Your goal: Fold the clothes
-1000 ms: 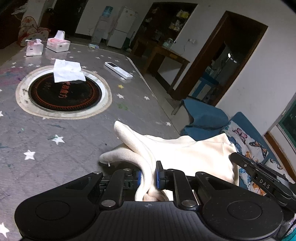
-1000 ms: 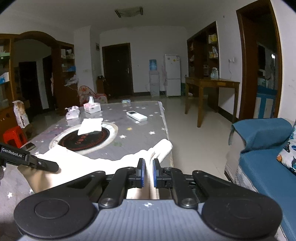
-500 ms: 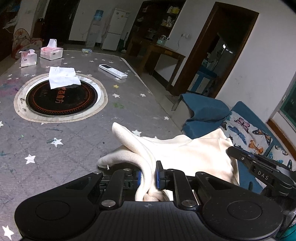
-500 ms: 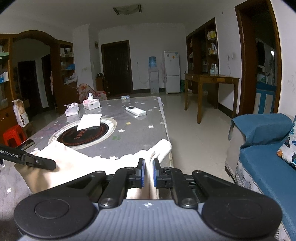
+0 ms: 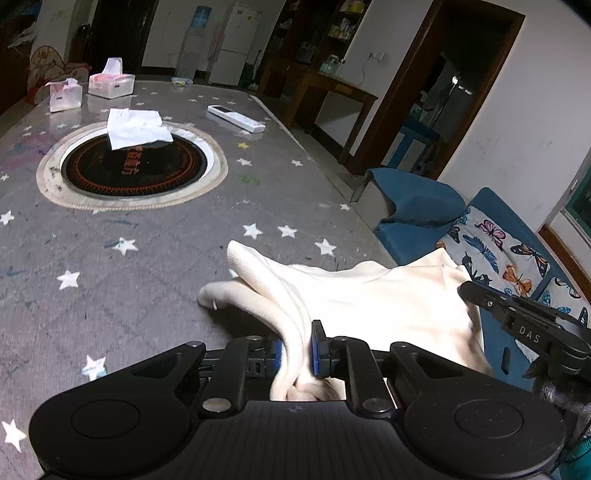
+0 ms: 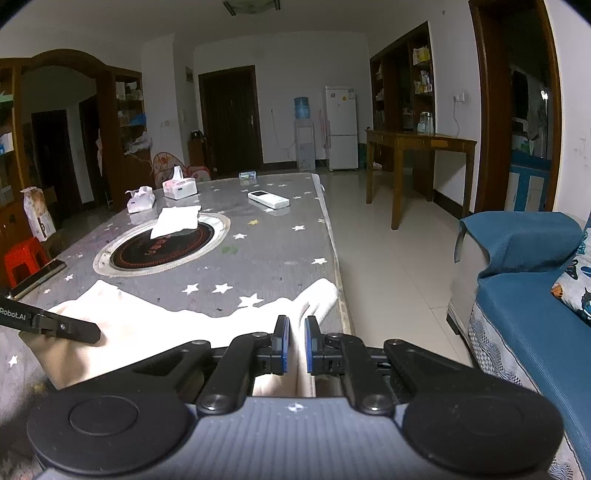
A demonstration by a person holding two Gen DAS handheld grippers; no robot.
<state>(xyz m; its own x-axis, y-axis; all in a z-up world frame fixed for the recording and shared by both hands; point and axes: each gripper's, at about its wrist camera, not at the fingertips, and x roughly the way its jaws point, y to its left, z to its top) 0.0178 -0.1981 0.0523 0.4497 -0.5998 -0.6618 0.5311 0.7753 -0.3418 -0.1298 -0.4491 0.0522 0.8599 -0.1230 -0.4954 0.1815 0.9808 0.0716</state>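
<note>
- The left hand-held gripper (image 5: pixel 296 347) pinches a bunched edge of the cream cloth (image 5: pixel 369 295) tight between its blue pads.
- The right hand-held gripper (image 6: pixel 295 345) squeezes another edge of the same cloth.
- The cloth stretches between both grippers, over the near end of the grey star tabletop (image 5: pixel 147 240).
- A white tissue (image 5: pixel 135 127) and a remote (image 5: pixel 236 118) lie farther back.

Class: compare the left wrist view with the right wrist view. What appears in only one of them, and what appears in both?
Left wrist only: the butterfly-print cushion.

Right wrist only: the red stool and the ceiling light.

Both: the cream garment, clamped by the left gripper and the right gripper; the remote control; two tissue boxes; the blue sofa.
</note>
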